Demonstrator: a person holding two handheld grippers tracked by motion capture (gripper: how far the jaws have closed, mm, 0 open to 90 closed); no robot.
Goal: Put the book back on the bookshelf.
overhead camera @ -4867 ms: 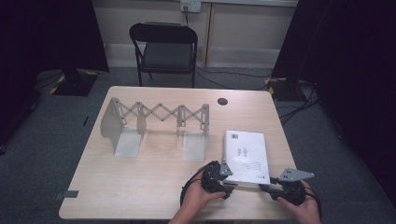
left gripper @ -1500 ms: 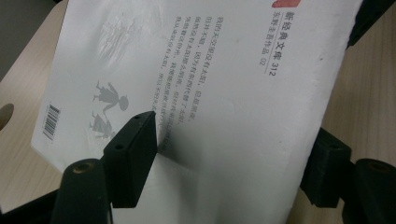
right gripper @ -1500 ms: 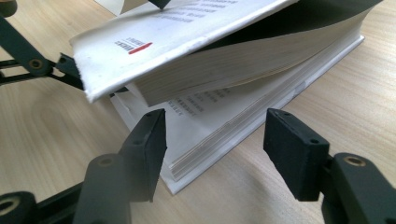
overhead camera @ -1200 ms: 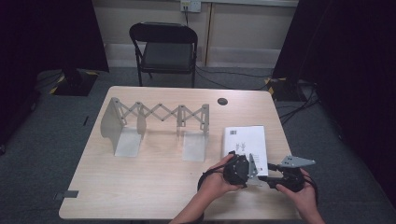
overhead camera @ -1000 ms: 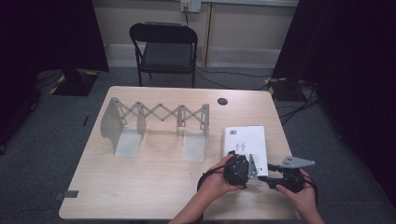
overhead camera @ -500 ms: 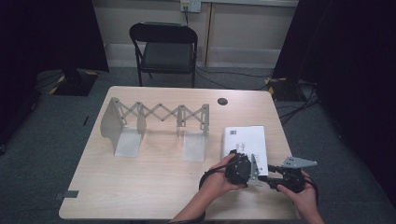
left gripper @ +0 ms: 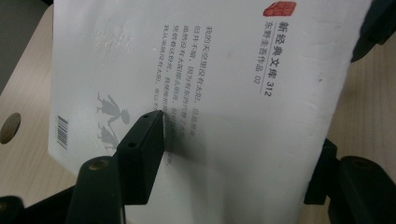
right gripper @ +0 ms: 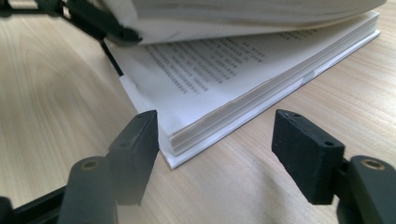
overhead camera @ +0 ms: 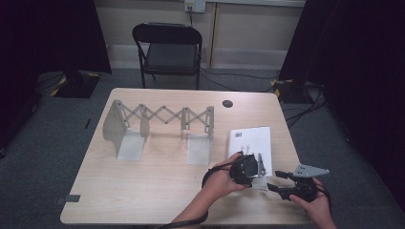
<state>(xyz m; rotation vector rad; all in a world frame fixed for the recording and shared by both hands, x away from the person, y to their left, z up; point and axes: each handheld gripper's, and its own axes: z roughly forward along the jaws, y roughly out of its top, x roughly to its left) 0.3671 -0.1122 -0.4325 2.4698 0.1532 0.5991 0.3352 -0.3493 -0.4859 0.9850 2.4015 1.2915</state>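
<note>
Both hands have shifted right and toward the near right corner of the table (overhead camera: 157, 191) since the earliest frame, and the left gripper (overhead camera: 250, 167) now sits on the near end of the book (overhead camera: 252, 143), which has barely moved. In the left gripper view its jaws have just been closing, one above the white cover (left gripper: 210, 93) and one under it, lifting the cover and some pages; whether the pads already press is hard to tell. The right gripper (overhead camera: 279, 181) hangs just right of the book's near corner, jaws apart and just opening, nothing between them.

To do the step well, keep the lifted wad thin and raised steadily, and slide the right jaws onto the lower page block (right gripper: 224, 121) to hold it flat.

The book's long axis runs near to far, tilted slightly right, barcode end far.
</note>
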